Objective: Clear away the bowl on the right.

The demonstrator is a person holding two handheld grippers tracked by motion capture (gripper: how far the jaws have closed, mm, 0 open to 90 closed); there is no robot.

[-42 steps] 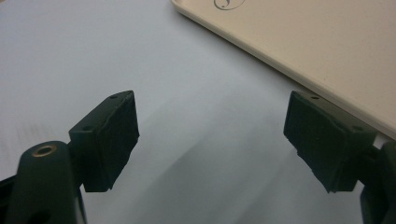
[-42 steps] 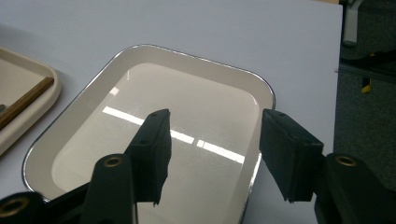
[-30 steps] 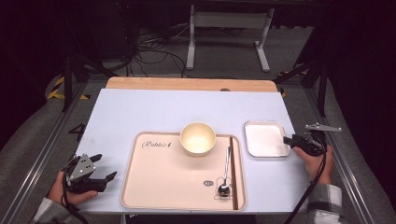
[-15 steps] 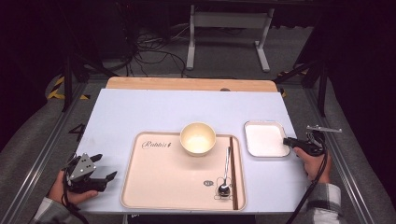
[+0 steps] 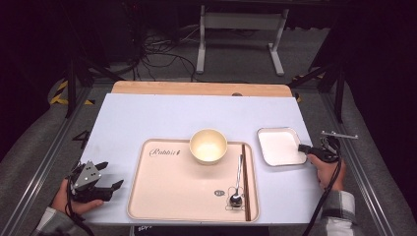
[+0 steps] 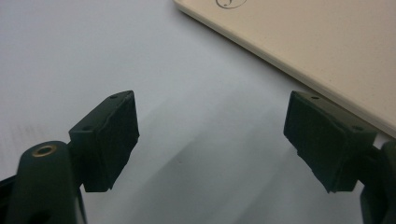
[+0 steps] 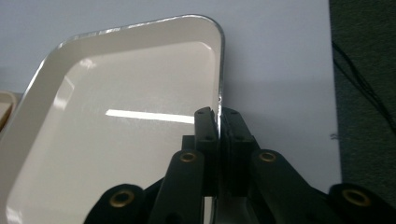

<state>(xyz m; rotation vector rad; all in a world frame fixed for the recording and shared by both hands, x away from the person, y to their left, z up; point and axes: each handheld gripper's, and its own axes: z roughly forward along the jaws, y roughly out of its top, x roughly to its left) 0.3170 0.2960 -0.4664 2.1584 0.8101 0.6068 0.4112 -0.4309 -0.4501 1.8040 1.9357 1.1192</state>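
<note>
1. Pinching the rim of the white square dish (image 7: 112, 135) is what your right gripper (image 7: 218, 116) is doing: its jaws have just been closing, and in the right gripper view the two pads sit clamped on the dish's near-side edge, one inside the wall and one outside.
2. From the high view, that same right gripper (image 5: 301, 147) comes in from the right edge of the table, with your right hand (image 5: 328, 169) behind it and the cable trailing down past your sleeve.
3. The white square dish (image 5: 278, 146) sits flat on the pale blue table top (image 5: 147, 118), just to the right of the beige tray (image 5: 182, 189), close to it but I can't tell if they touch.
4. Your left gripper (image 6: 212, 140) is wide open with nothing between the jaws, just bare table under them and the corner of the beige tray (image 6: 303, 42) off to one side.
5. In the high view the left gripper (image 5: 110, 183) rests low at the front left of the table, near the tray's left edge, held by your left hand (image 5: 74, 199).
6. On the tray: a cream bowl (image 5: 208, 145) at the back edge, a spoon (image 5: 238, 182) lying lengthwise with its dark bowl end toward you, and a brown pair of chopsticks (image 5: 245, 182) just beside it on the right.
</note>
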